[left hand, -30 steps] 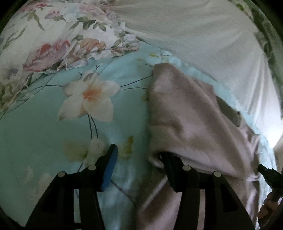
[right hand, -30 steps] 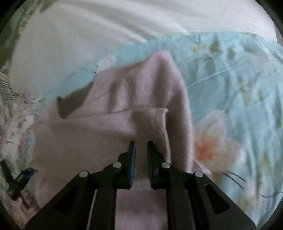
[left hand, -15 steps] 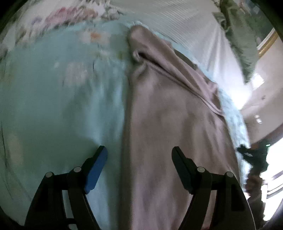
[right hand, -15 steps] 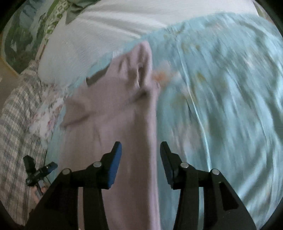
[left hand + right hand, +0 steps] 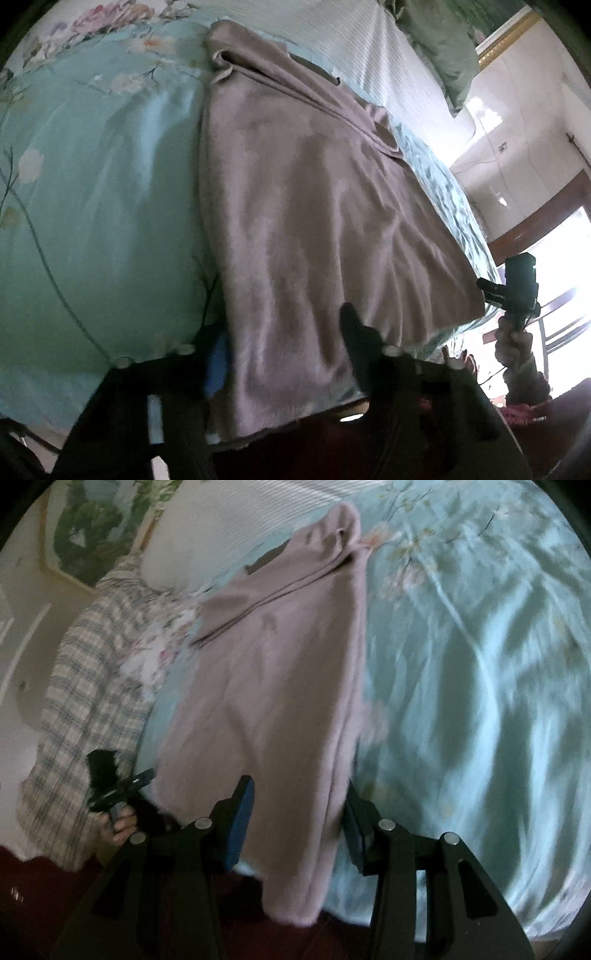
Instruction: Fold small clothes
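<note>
A mauve garment (image 5: 306,206) lies spread on the bed's turquoise floral sheet (image 5: 92,177). The left gripper (image 5: 284,332) straddles its near hem, jaws closing. The right gripper (image 5: 517,284) shows far right.

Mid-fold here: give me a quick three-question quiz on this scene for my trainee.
1. True or false: the mauve garment lies on a plain white sheet.
2. What is between the jaws of the right gripper? A) nothing B) the garment's near edge C) a sock
3. In the right wrist view, what pattern does the cloth to the left of the garment have?

Key:
1. False. It lies on the pale blue floral bedspread.
2. B. The jaws stand open around the edge and are not pressing on it.
3. Checked.
</note>
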Demonstrator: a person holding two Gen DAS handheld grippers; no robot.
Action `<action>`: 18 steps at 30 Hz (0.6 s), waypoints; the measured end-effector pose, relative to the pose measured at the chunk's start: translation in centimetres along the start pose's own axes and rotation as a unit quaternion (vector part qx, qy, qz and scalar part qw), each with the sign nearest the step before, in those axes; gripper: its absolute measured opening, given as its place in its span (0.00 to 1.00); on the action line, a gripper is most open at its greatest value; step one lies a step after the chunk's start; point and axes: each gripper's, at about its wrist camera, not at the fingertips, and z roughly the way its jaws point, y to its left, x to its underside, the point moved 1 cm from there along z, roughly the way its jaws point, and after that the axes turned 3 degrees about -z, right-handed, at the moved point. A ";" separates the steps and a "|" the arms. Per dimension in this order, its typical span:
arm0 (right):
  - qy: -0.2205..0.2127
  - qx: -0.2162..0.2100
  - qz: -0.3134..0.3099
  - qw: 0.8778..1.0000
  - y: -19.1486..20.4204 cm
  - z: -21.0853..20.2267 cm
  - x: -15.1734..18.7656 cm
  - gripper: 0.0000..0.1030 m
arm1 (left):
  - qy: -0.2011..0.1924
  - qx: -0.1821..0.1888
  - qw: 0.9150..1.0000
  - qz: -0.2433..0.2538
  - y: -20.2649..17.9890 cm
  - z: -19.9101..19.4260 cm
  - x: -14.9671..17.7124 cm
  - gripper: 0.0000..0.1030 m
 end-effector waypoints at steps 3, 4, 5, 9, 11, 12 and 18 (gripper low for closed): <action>0.004 -0.012 -0.007 1.000 0.1 0.5 1.0 0.44 | 0.006 0.000 1.000 -0.001 0.5 -0.2 0.4 0.33; 0.003 -0.011 -0.011 1.000 0.2 0.7 1.1 0.43 | 0.009 -0.001 1.000 0.002 0.6 -0.1 0.4 0.33; 0.002 -0.012 -0.014 1.000 0.3 0.8 1.2 0.43 | 0.013 0.000 1.000 0.005 0.5 -0.1 0.5 0.33; 0.003 -0.012 -0.023 1.000 0.2 0.9 1.3 0.36 | 0.028 -0.002 0.999 0.023 0.3 0.4 0.5 0.32; 0.002 -0.007 -0.023 1.000 0.0 1.3 1.1 0.24 | 0.032 0.002 0.999 0.022 0.5 0.7 0.3 0.32; 0.003 -0.003 -0.023 1.000 -0.1 1.3 1.1 0.19 | 0.036 0.000 0.999 0.024 0.6 0.7 0.2 0.29; -0.011 -0.025 -0.020 0.999 -0.4 0.6 1.6 0.06 | 0.010 -0.014 0.999 0.036 0.1 -1.5 0.6 0.05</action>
